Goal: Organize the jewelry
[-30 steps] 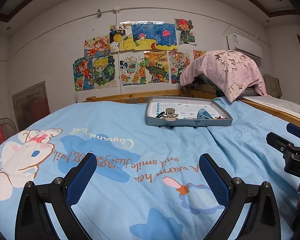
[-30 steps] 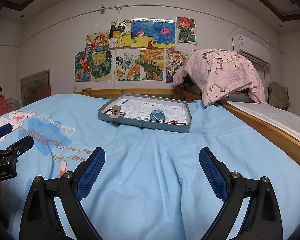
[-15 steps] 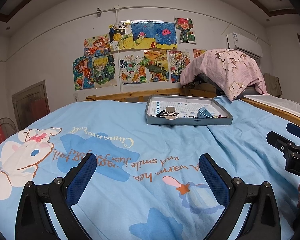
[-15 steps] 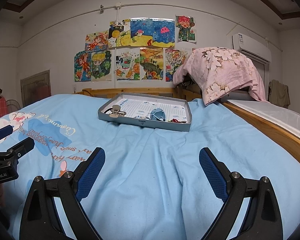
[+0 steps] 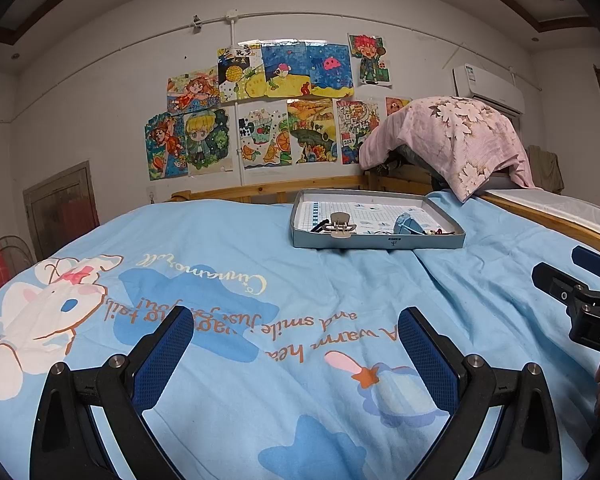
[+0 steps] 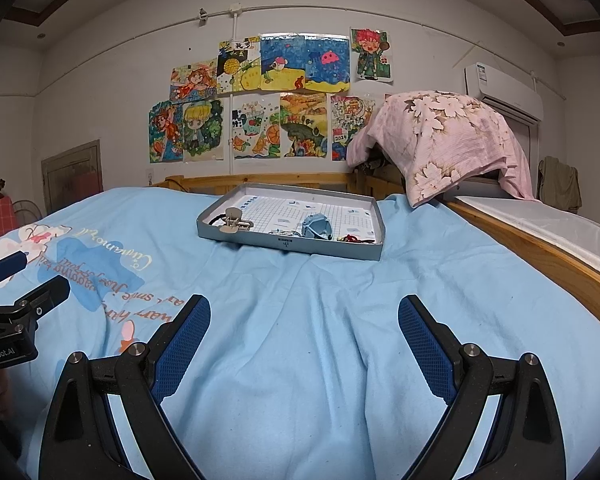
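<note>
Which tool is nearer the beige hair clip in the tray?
Left, narrowly. The beige hair clip lies ahead and slightly right of the left tool; from the right tool it sits ahead, left of centre.

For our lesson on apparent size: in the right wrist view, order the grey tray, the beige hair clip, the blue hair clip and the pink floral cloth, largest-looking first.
1. pink floral cloth
2. grey tray
3. blue hair clip and beige hair clip: look alike, unranked.
</note>
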